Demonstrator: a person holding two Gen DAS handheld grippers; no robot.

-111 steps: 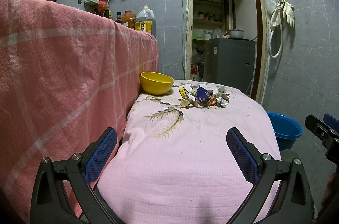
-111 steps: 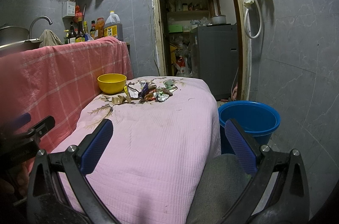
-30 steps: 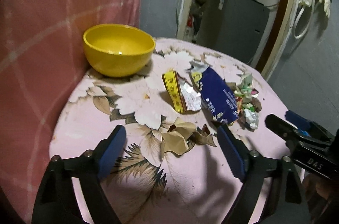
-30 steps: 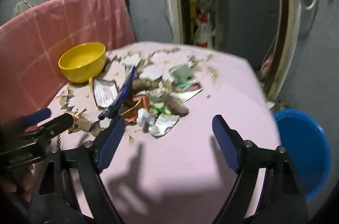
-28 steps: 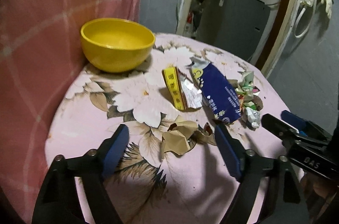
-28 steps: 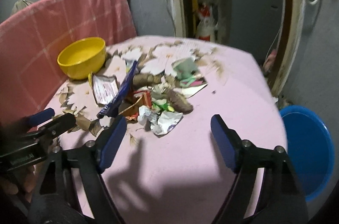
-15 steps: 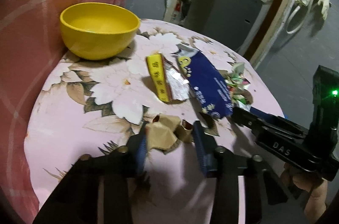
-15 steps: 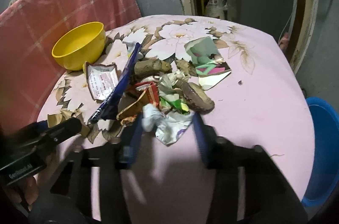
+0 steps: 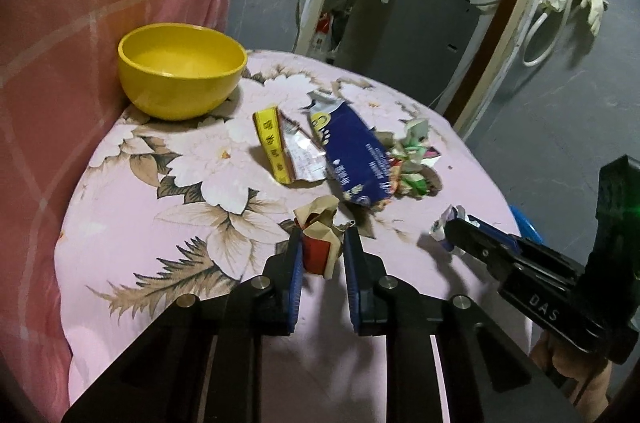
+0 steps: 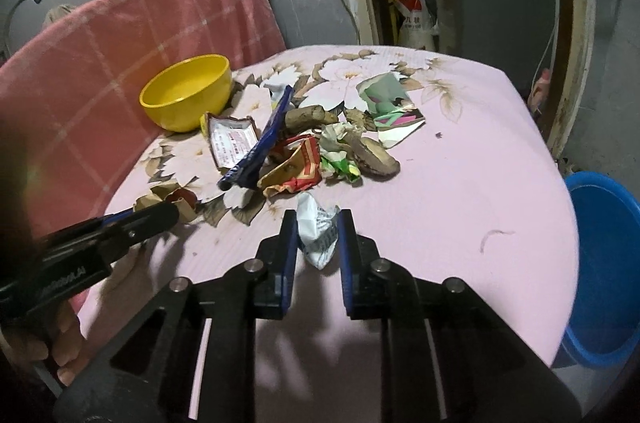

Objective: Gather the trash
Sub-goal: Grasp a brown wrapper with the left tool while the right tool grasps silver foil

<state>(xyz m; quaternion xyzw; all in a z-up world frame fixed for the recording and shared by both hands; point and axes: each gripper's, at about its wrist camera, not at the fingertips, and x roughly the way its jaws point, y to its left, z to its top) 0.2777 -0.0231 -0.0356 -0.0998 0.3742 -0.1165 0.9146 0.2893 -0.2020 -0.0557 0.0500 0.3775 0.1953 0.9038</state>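
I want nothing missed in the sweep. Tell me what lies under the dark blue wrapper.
The dark blue wrapper rests tilted, leaning over the white printed packet and against the red-and-gold wrapper. Whatever lies flat beneath its underside is covered in both views.

From the right wrist view, bare pink surface lies open from 1 to 4 o'clock, up to the blue bucket at its edge. The trash heap blocks 12 o'clock; the yellow bowl and draped pink cloth close off 10 to 11.
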